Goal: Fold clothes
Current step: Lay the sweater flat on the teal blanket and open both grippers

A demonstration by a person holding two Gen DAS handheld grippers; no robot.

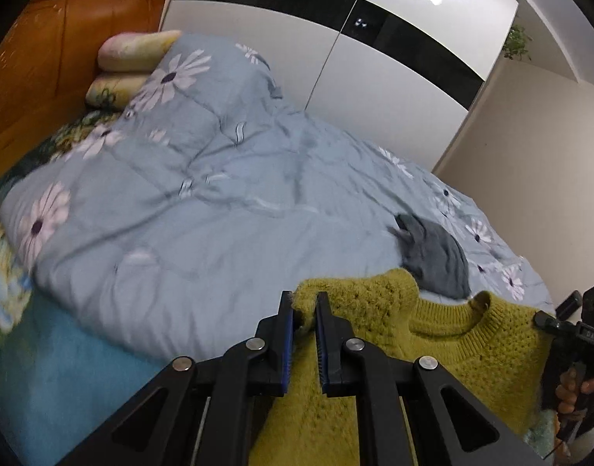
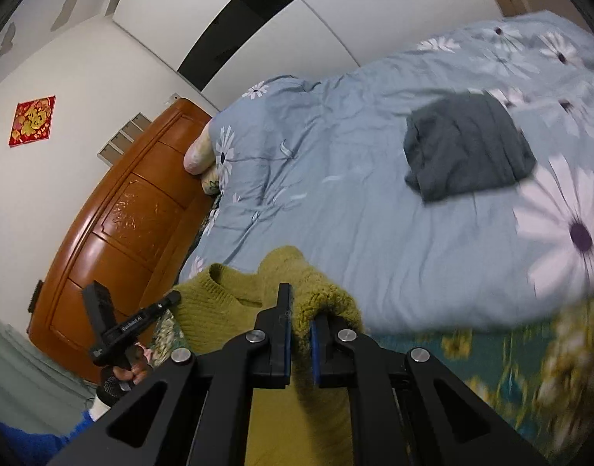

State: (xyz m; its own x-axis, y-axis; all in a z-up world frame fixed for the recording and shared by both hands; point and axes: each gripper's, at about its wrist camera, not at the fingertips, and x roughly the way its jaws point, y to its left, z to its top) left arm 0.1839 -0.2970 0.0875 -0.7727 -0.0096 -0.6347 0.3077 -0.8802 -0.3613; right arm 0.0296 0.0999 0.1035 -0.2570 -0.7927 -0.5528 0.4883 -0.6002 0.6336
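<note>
Holding a yellow-green knitted sweater (image 1: 444, 349) by its two shoulders, you have one gripper in each hand, and both are pinching knit. Your left gripper (image 1: 304, 312) has its jaws nearly pressed together on a bunched fold of the shoulder, with the wool bulging up between and over the blue pads (image 1: 287, 353). Your right gripper (image 2: 299, 310) is clamped the same way on the other shoulder, where the knit humps up over the right-hand jaw. The ribbed collar (image 1: 458, 332) hangs open between the two grips, and the body of the sweater drops away below both cameras, near you, at the near edge of the bed.

In the left wrist view, your right hand (image 1: 574, 392) shows at the far right, fingers wrapped on the black handle. In the right wrist view, your left hand (image 2: 132, 369) shows at lower left, with a blue sleeve (image 2: 37, 442) below it.

Beyond the sweater lies a pale blue quilt (image 1: 204, 209) printed with white daisies, spread over the bed. A folded dark grey garment (image 2: 468, 147) rests on the quilt, well apart from the sweater, toward the far side. Two pillows (image 1: 130, 66) are stacked at the head of the bed against an orange-brown wooden headboard (image 2: 114, 240). A white wardrobe (image 1: 367, 58) with a black band stands behind the bed.
</note>
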